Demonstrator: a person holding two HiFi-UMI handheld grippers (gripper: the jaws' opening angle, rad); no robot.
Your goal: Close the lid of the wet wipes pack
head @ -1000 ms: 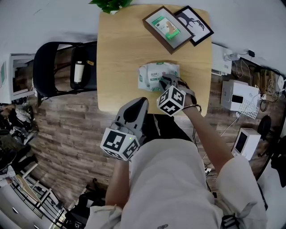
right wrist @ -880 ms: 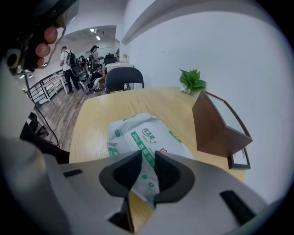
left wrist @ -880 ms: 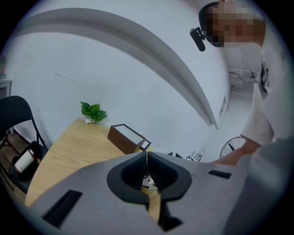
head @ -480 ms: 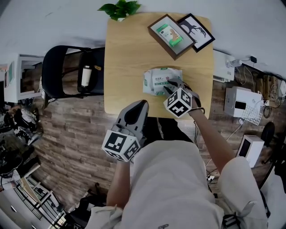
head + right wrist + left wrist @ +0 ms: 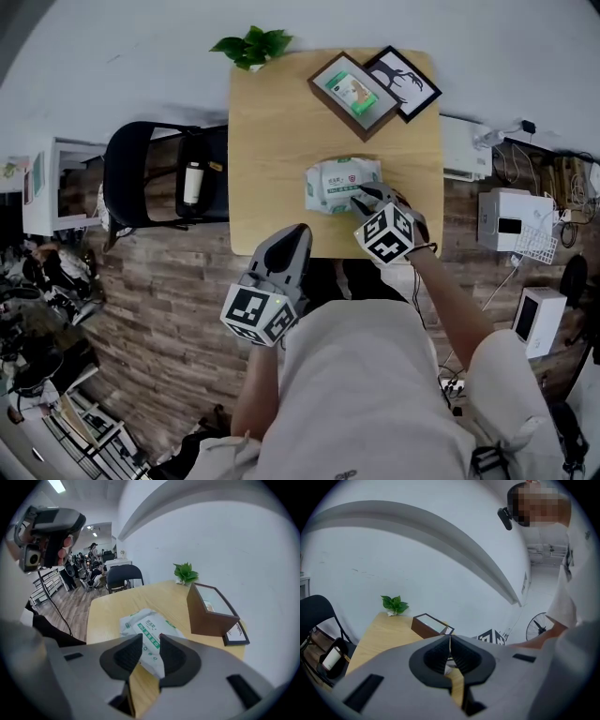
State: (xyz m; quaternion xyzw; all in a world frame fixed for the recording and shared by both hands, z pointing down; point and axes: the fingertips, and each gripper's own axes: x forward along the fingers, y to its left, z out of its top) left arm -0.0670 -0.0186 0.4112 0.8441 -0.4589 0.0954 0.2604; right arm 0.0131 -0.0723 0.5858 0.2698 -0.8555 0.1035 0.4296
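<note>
Two grippers were recorded: the left gripper [image 5: 296, 232], lower centre, was closed and empty; the right gripper [image 5: 360, 199], jaws just opened partway on nothing, was held over the wet wipes pack [image 5: 339, 182], laid mid-frame on the wooden table [image 5: 272, 131].

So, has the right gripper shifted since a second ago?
Yes: the right gripper has drawn back slightly toward the person, to the near edge of the wet wipes pack; its jaws have just been opening, nothing held.

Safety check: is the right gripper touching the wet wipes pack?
Cannot tell. Right gripper view: the right gripper, jaws just opened with nothing pinched, overlaps the wet wipes pack; no clear gap.
</note>
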